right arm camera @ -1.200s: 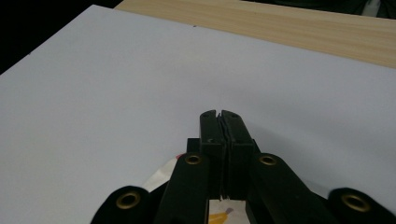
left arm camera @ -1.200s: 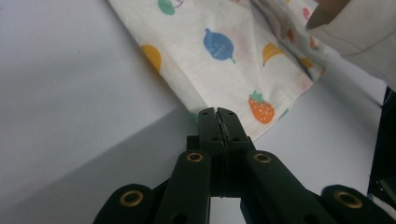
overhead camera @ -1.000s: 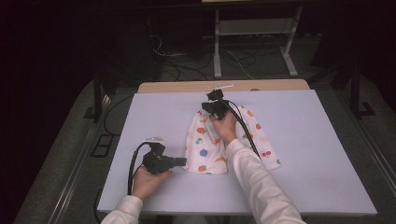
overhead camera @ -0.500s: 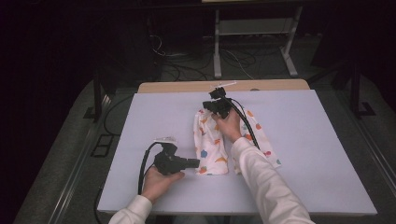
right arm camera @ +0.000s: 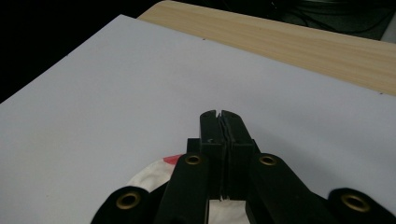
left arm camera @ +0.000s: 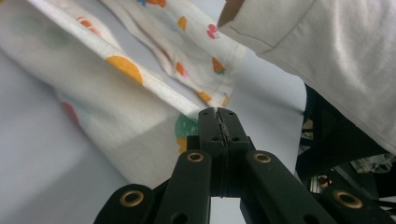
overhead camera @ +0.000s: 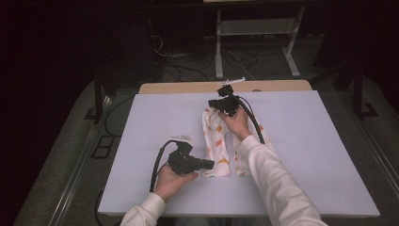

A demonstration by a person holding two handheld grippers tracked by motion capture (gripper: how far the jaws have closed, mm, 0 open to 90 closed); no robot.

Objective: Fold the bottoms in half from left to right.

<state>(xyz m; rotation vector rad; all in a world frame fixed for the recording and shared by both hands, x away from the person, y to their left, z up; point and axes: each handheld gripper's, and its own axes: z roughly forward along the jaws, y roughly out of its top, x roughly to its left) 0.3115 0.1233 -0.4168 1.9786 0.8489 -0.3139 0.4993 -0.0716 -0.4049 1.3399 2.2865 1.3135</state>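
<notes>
A white cloth point(overhead camera: 216, 136) printed with small coloured shapes lies on the white table top point(overhead camera: 310, 141), partly folded lengthwise. My left gripper point(overhead camera: 210, 165) is at its near end, shut on the cloth's hem. In the left gripper view the closed jaws pinch that hem, and the cloth point(left arm camera: 116, 88) stretches up and away from my left gripper point(left arm camera: 218, 115). My right gripper point(overhead camera: 220, 105) is shut at the cloth's far end. In the right gripper view the closed jaws of my right gripper point(right arm camera: 219, 117) point over bare table, with a bit of cloth point(right arm camera: 150, 176) hanging beneath them.
A wooden strip point(overhead camera: 188, 87) runs along the table's far edge. Beyond it, a metal stand point(overhead camera: 254, 33) and cables sit on the dark floor. A white sleeve point(left arm camera: 327, 51) crosses the upper right of the left gripper view.
My left gripper has moved right with the cloth's near corner, so the cloth has narrowed. The right gripper has stayed at the far end.
</notes>
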